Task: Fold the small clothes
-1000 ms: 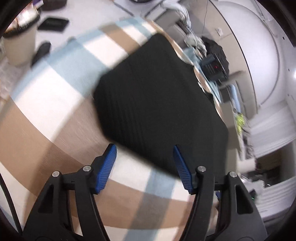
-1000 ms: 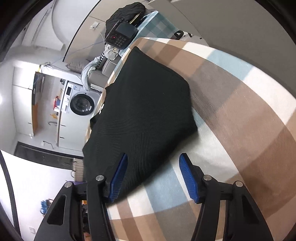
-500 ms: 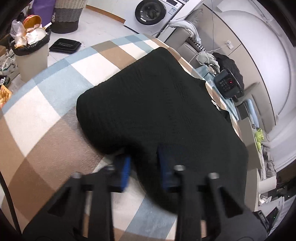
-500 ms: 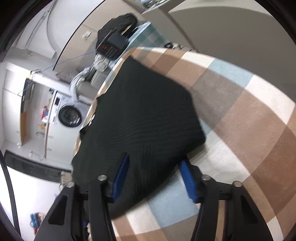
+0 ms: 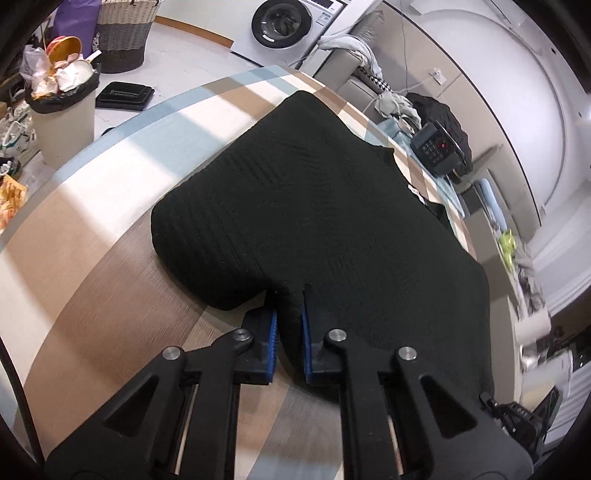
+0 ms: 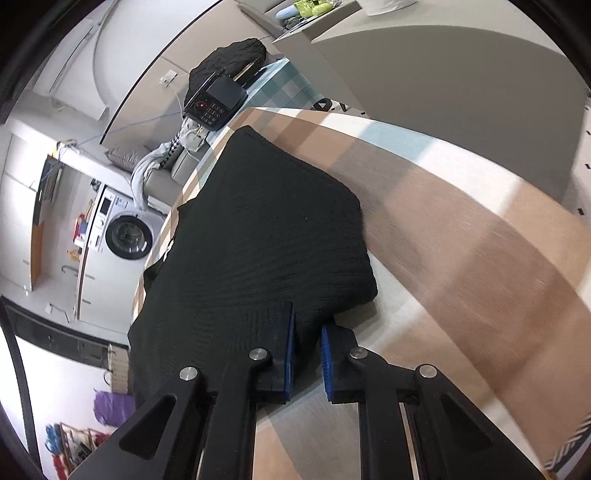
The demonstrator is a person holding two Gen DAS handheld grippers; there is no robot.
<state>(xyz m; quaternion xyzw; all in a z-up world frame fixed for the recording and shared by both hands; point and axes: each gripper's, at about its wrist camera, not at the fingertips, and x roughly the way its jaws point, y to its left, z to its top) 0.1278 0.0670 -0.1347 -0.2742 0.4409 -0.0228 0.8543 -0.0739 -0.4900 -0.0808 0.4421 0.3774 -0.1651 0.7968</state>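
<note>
A black knit garment [image 5: 314,206] lies folded flat on the table's checked cloth [image 5: 110,206]. In the left wrist view my left gripper [image 5: 290,314] is closing on the garment's near edge. A bunched fold of black fabric is pinched between its blue pads [image 5: 272,332]. In the right wrist view the same garment [image 6: 266,240] stretches away toward the table's far edge. My right gripper [image 6: 307,325] is closing on the near hem beside the right corner, with fabric squeezed between its pads [image 6: 327,350]. The cloth [image 6: 461,221] shows bare to the right.
A black keypad device [image 5: 437,147] sits past the table's far end, seen again as the keypad device [image 6: 214,99]. On the floor to the left are a full bin [image 5: 62,110], a black tray [image 5: 125,96] and a woven basket [image 5: 122,37]. A washing machine [image 5: 284,22] stands behind.
Both grippers moved in to the garment's near edge and their jaws came together on the fabric, which now puckers between the pads.
</note>
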